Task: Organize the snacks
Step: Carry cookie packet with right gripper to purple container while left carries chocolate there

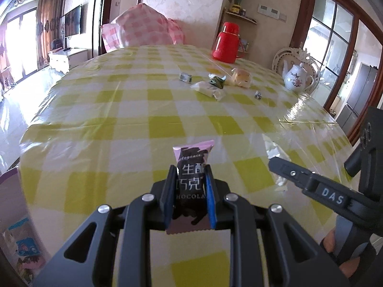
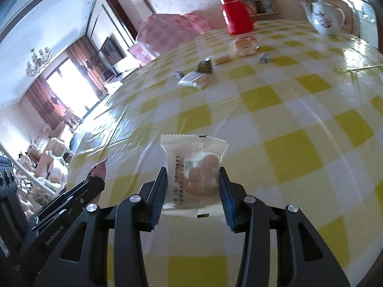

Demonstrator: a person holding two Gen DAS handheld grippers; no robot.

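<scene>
Two views are given. Left wrist: a pink-and-black chocolate packet [image 1: 191, 167] is pinched upright in the left gripper [image 1: 189, 169], jaws nearly closed on it, above the yellow checked tablecloth [image 1: 134, 110]. Loose snacks [image 1: 210, 85] are seen at 1 o'clock (red thermos [image 1: 227, 43] beyond).

Right wrist: a clear-wrapped pastry [image 2: 195, 169] is clamped in the right gripper [image 2: 193, 174], jaws partly open around it. A white teapot [image 2: 326, 18] is seen at 2 o'clock.

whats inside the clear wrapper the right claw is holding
A round golden-brown pastry shows through the clear wrapper held in the right claw. Printed text and the white edges cover part of it; its filling cannot be seen.
</scene>
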